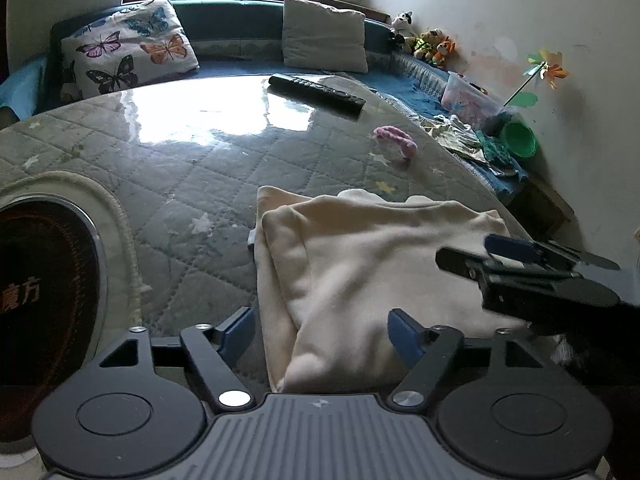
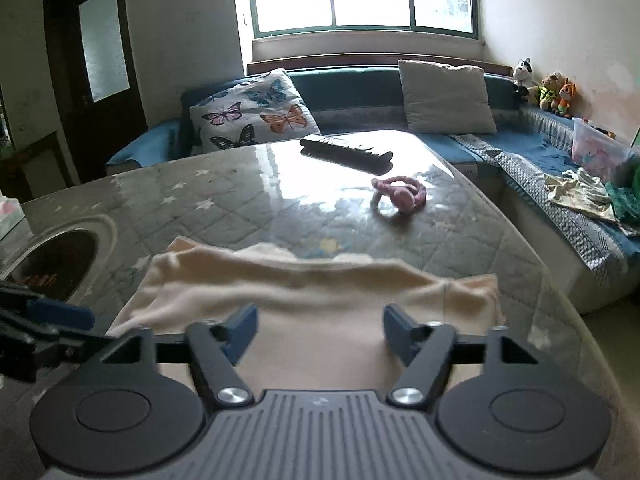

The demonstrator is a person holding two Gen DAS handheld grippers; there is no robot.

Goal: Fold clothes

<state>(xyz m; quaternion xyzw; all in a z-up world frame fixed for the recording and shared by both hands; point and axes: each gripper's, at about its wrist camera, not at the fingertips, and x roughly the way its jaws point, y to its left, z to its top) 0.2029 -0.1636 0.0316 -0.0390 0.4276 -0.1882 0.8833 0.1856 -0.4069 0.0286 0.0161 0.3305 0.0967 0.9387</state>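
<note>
Two hand-held grippers hover over a folded cream garment (image 1: pixel 360 264) lying on the quilted, glossy-covered table (image 1: pixel 192 168). Left hand-held gripper (image 1: pixel 320 334) is released, blue pads spread either side of the garment's near corner, nothing pinched. Right hand-held gripper (image 2: pixel 318 328) is likewise spread wide above the cloth, gripping nothing. Beyond the garment lie a pink toy (image 2: pixel 400 196) and, farther off, a black remote (image 2: pixel 346 154)
</note>
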